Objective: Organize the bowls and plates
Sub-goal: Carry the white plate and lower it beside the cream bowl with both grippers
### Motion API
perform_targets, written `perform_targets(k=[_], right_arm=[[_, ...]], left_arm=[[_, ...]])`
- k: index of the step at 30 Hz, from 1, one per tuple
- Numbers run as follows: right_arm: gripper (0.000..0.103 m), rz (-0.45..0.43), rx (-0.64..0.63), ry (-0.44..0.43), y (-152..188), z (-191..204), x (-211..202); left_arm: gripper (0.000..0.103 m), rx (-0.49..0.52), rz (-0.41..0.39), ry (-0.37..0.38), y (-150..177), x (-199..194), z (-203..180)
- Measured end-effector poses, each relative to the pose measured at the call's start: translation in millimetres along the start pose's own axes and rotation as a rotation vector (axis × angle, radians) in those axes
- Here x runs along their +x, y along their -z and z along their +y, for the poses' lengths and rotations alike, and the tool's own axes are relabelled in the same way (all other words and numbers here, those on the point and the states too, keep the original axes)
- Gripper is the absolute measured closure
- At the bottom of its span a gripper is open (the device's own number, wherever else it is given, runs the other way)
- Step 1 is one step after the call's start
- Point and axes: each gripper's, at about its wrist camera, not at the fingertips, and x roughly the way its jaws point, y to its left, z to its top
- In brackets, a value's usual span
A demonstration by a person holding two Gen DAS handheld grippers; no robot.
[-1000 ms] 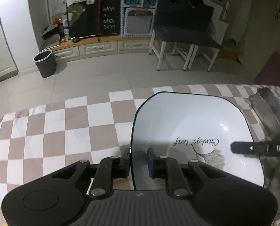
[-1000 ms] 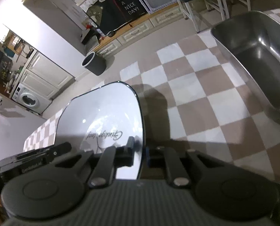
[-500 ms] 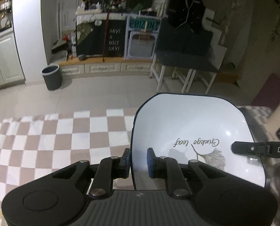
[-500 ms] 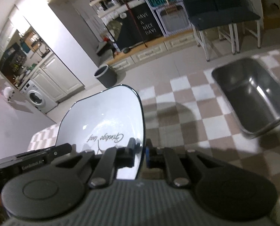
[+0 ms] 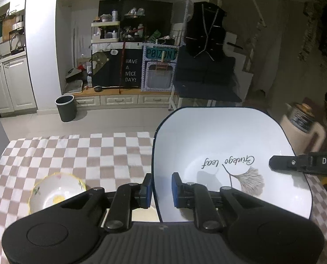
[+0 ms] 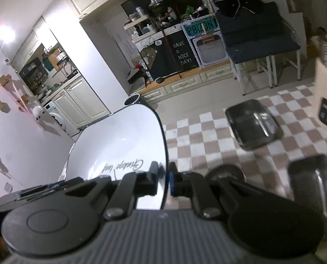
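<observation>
Checkered brown-and-white cloth covers the table in the left wrist view; beyond it lie a pale tiled floor, white cabinets and a dark waste bin. A black board reads "HAVE A NICE DAY!", a teal sign beside it "POIZON". The left hand-held gripper pinches the left rim of a white plate, held above the table; the plate bears "Ginkgo leaf" and a leaf drawing. The right hand-held gripper's finger, marked "DAS", reaches its opposite rim. A yellow-rimmed bowl sits on the cloth, lower left. A cream jug stands far right.

Right wrist view: same room and signs, with a washing machine at left. The right hand-held gripper is clamped on the plate's right rim. Two metal trays rest on the cloth, blurred; a round dark object near the fingers is unclear.
</observation>
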Motion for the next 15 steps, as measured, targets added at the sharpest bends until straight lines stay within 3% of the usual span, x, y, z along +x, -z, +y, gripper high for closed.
perform_targets(k=[9, 15], right_arm=[[0.091, 0.02, -0.004, 0.057, 35.0, -21.9, -49.9], [0.089, 0.059, 0.03, 0.092, 67.7, -54.3, -54.7]], left_arm=[[0.084, 0.015, 0.012, 0.034, 55.0, -41.2, -45.5], [0.084, 0.066, 0.075, 0.066, 95.6, -25.0, -67.5]])
